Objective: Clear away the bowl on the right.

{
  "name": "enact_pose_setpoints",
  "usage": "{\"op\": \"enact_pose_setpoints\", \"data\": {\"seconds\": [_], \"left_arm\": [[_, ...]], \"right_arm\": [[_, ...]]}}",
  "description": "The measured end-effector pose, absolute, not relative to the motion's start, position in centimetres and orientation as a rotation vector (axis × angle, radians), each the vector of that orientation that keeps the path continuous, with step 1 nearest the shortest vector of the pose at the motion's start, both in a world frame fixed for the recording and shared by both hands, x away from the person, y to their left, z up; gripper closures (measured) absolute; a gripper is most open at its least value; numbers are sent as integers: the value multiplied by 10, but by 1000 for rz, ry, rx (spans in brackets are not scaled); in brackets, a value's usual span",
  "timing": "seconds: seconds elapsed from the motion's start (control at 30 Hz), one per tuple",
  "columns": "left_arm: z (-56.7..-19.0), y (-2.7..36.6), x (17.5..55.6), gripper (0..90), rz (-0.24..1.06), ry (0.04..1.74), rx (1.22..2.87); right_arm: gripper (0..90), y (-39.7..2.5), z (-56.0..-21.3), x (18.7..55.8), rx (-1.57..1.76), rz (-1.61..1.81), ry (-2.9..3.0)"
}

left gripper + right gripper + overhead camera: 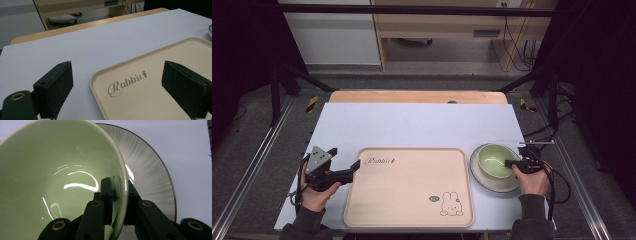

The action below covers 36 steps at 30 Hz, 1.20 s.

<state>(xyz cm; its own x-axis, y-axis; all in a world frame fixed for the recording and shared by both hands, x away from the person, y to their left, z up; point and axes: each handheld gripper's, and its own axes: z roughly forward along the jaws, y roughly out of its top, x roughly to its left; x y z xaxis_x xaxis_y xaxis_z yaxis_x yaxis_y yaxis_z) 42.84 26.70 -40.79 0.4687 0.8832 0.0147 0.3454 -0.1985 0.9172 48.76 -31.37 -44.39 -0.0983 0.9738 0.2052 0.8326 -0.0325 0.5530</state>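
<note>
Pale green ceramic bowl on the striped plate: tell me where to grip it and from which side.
Grip the pale green ceramic bowl by its thin rim wall on the person's side, one jaw inside and one outside, as the right hand-held gripper does. The open, upward mouth leaves the rim as the only narrow edge; the grey striped plate beneath blocks any low approach.

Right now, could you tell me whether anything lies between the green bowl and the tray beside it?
Nothing visible does. The right hand-held gripper clamps the green bowl by its rim on the plate; the tray is bare.
</note>
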Motion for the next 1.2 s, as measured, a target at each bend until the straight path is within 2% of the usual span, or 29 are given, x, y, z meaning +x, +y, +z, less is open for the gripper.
{"op": "enact_pose_setpoints", "data": {"seconds": [1.2], "left_arm": [[-407,269,428,104,709,1054,1755]], "right_arm": [[840,-318,-439,484,1950,952,1964]]}}
